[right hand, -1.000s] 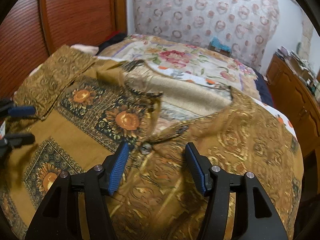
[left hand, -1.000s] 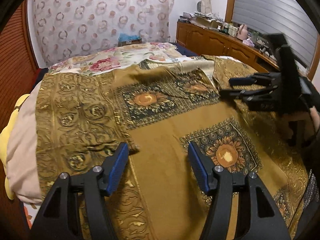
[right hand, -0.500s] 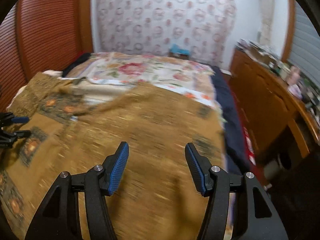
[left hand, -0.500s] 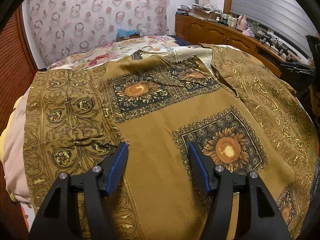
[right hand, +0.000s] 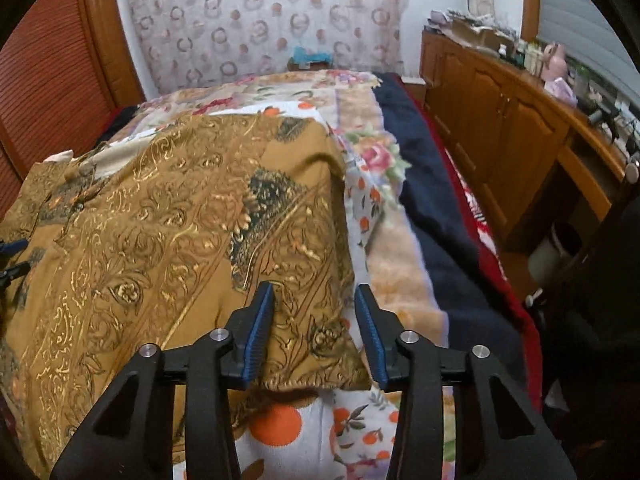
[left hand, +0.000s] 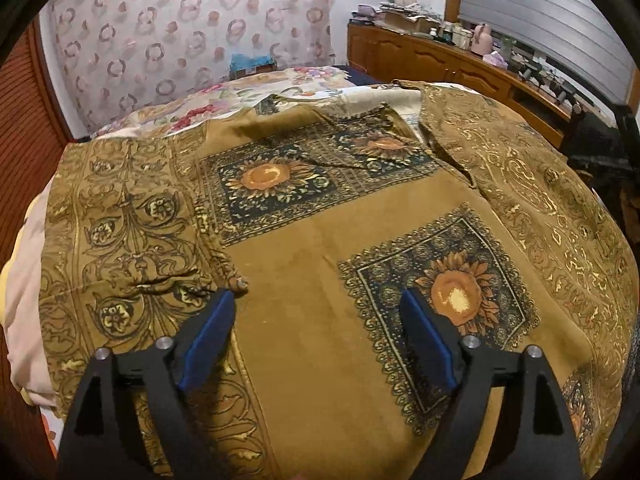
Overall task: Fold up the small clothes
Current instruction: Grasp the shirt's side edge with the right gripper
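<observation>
A brown shirt [left hand: 320,248] with sunflower squares and gold scrollwork lies spread on the bed. My left gripper [left hand: 316,298] hovers low over its plain brown middle. Its jaws are opening wide and only flat cloth lies under them, near a button [left hand: 240,281] on the front edge. My right gripper [right hand: 314,288] is at the shirt's [right hand: 160,220] right side, over a sleeve corner [right hand: 316,344] that hangs by the bed's edge. These jaws are closing with that corner between the pads, which do not press on it. At the far left of the right wrist view the left gripper [right hand: 16,258] shows.
Under the shirt is a floral bedsheet [right hand: 376,160], with a dark blue blanket [right hand: 440,208] along the bed's right side. A wooden cabinet [right hand: 500,120] with clutter on top runs along the right wall, with a white bin [right hand: 556,252] below. Slatted wooden doors [right hand: 48,80] stand left.
My right gripper has swept from the shirt's collar area to its right sleeve corner, and its jaws have narrowed. The left gripper stayed put and its jaws spread wider.
</observation>
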### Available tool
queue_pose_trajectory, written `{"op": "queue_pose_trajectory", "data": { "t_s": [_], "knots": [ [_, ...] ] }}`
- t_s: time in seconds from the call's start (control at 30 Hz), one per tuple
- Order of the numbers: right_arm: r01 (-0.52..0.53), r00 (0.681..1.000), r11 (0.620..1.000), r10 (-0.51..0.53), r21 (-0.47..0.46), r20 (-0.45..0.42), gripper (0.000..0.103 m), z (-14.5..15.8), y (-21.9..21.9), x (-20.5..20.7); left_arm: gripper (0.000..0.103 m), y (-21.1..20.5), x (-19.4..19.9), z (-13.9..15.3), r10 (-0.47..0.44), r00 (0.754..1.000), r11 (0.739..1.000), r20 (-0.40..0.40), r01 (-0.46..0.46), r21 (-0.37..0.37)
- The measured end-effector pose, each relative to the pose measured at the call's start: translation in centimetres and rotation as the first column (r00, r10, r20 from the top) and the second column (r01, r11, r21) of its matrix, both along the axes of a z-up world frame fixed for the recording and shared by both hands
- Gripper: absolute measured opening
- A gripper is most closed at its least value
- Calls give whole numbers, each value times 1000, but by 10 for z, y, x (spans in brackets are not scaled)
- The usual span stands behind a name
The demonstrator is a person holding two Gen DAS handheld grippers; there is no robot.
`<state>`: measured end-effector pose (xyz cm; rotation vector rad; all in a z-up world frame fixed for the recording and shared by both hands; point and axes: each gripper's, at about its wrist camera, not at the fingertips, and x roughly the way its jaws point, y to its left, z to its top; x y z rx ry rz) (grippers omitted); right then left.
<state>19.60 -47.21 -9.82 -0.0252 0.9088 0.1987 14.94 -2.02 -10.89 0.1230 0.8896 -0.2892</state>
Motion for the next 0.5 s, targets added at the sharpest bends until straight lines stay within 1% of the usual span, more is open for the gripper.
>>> {"op": "queue_pose_trajectory", "data": {
  "t_s": [0.07,0.1,0.13,0.2,0.27,0.3,0.43,0.5],
  "knots": [
    [-6,1000,1000,6,10,0,31,-1,2,-3,89,0,0,-1,3,1000,1000,0,-3,2],
    [-9,1000,1000,9,14,0,25,-2,2,-3,89,0,0,-1,4,1000,1000,0,-4,3],
    [-16,1000,1000,16,17,0,22,-2,3,-5,89,0,0,-1,4,1000,1000,0,-4,3],
    [-21,1000,1000,21,-18,13,20,-1,9,-7,89,0,0,-2,5,1000,1000,0,-5,3],
    [-24,999,998,26,-51,25,13,-1,14,-8,89,-1,0,-1,4,1000,1000,0,-4,4],
    [-26,999,998,28,-63,32,7,0,15,-9,89,0,0,-1,4,1000,1000,0,-4,3],
    [-41,996,992,50,-117,70,2,6,25,-14,89,1,-2,-1,9,1000,1000,6,-9,9],
    [-36,994,990,50,-139,99,2,11,28,-15,89,-1,-6,2,21,999,1000,32,-21,22]
  ]
}}
